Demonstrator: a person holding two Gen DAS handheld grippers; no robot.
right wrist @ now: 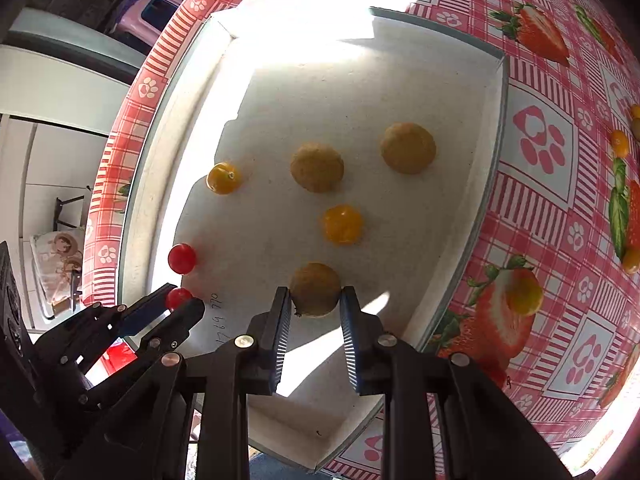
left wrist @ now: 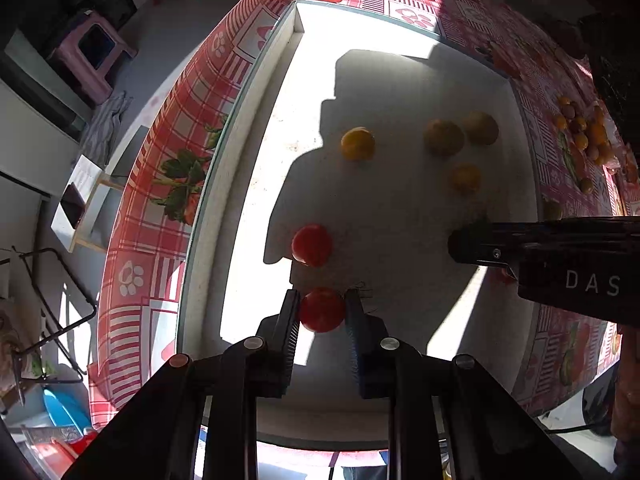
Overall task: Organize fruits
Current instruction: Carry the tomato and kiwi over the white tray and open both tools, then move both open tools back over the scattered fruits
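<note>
A shallow white tray (left wrist: 288,40) (right wrist: 496,92) lies on the red checked tablecloth. My left gripper (left wrist: 322,302) is shut on a red cherry tomato (left wrist: 322,309) just above the tray floor; it also shows in the right wrist view (right wrist: 178,297). A second red tomato (left wrist: 311,245) (right wrist: 182,258) lies just beyond it. My right gripper (right wrist: 315,294) is shut on a rough tan round fruit (right wrist: 315,289) over the tray. Two more tan fruits (right wrist: 317,167) (right wrist: 408,147) and two yellow tomatoes (right wrist: 224,178) (right wrist: 343,224) lie in the tray.
A pile of several small yellow and brown fruits (left wrist: 584,132) sits on the tablecloth right of the tray. Loose yellow fruits (right wrist: 620,143) (right wrist: 524,298) lie on the cloth. A pink stool (left wrist: 90,56) stands on the floor beyond the table's left edge.
</note>
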